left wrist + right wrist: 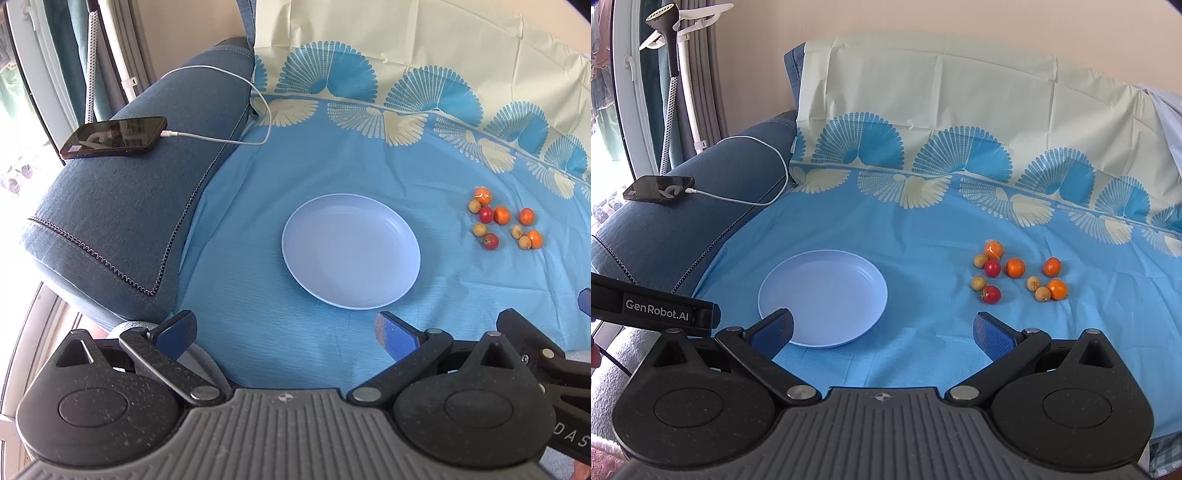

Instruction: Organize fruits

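Risk: your fruits (1019,273) are small and round on a soft sheet (923,240) over a sofa; a nudge from one jaw would roll them, and a hard squeeze could burst a tomato (991,294).
Fruits: ten or so, orange, red and tan, loosely clustered.
Place: toward the sheet's right side, well apart from the plate (823,298), which holds nothing.
Left gripper (286,328): jaws apart, holding nothing.
Right gripper (884,330): jaws apart, holding nothing.

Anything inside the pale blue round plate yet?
Nothing: the pale blue round plate shows only its bare inside. The small orange, red and tan fruits all lie on the blue cloth beside it.
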A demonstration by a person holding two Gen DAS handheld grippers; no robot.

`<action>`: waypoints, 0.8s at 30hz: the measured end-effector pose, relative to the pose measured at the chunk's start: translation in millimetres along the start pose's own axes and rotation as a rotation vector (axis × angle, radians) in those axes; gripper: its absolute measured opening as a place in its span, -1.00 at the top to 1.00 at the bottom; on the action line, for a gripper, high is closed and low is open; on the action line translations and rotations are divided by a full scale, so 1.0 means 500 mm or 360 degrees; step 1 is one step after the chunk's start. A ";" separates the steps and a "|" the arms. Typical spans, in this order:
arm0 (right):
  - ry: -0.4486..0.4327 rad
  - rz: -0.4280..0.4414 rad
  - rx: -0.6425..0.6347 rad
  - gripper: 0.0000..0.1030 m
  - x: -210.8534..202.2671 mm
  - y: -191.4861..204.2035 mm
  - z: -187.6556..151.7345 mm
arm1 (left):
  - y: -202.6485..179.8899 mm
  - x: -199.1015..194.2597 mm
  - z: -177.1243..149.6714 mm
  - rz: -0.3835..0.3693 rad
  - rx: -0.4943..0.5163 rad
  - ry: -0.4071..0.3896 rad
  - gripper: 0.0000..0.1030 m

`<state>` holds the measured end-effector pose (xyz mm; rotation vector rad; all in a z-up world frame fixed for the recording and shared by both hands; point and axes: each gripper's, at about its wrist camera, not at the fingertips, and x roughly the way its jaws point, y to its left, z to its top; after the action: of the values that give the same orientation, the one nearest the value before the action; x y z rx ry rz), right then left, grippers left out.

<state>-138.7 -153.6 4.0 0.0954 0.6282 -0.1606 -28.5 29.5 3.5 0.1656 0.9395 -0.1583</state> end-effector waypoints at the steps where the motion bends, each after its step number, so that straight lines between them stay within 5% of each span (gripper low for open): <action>1: -0.0001 0.0007 0.0013 -0.99 0.002 -0.003 -0.006 | 0.000 0.000 0.000 0.0002 0.0000 0.0000 -0.99; 24: 0.0028 0.0105 0.0157 -0.99 0.005 -0.011 -0.010 | -0.014 0.010 0.005 0.0054 0.0065 0.0028 -0.99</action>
<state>-140.4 -158.5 -1.7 0.2126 0.6336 -0.1270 -25.0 22.1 0.2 0.2204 0.9511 -0.1450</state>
